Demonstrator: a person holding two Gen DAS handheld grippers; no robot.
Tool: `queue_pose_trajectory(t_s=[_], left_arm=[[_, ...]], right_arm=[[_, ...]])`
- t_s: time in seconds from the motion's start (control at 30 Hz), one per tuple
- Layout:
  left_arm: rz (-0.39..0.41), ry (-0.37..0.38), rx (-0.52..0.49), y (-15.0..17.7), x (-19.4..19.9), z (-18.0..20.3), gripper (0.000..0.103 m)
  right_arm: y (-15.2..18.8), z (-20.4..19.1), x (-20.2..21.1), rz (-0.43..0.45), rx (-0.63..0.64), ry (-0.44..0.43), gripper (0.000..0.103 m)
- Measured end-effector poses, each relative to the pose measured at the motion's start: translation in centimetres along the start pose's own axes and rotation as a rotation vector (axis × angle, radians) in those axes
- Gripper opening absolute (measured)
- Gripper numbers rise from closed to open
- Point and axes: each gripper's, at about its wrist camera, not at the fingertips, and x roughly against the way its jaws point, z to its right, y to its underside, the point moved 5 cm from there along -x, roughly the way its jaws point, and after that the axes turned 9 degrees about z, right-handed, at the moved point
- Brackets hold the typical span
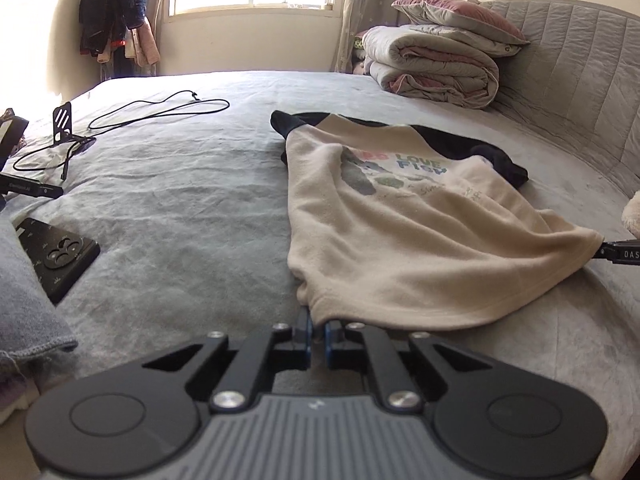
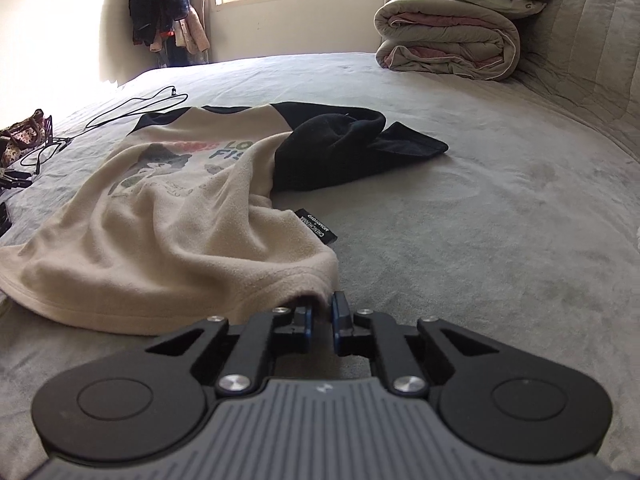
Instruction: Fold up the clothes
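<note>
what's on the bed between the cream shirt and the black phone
Nothing: in the left wrist view, only bare grey bedsheet lies between the cream fleece shirt with black sleeves and the black phone.

Black grippers [image 1: 317, 334], blue-edged jaws, silver screws.

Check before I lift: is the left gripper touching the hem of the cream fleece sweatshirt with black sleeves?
Touching. In the left wrist view the left gripper is shut on the hem corner of the cream fleece sweatshirt, fabric pinched between its blue-edged fingertips.
</note>
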Motion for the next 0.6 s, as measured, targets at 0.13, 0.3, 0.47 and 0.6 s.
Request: queue_pose_trajectory(t_s=[0.13, 0.3, 0.47, 0.6], left_arm=[[0.100, -0.007, 0.051, -1.9, 2.5, -0.6, 0.005], [0.179, -0.025, 0.135, -3.3, 4.1, -1.6, 0.005], [0.225, -0.030, 0.155, -4.0, 4.7, -1.4, 0.005], [0.229, -0.017, 0.176, -4.2, 4.9, -1.5, 0.005]], right_arm=[[-2.2, -0.4, 2.7, 0.104, 0.003, -0.006, 0.009], [-3.6, -0.8, 5.5, 0.203, 0.029, -0.014, 0.009], [-4.4, -0.3, 6.8, 0.244, 0.009, -0.021, 0.008], [-4.7, 0.4, 6.9, 0.239, -0.002, -0.014, 0.008]])
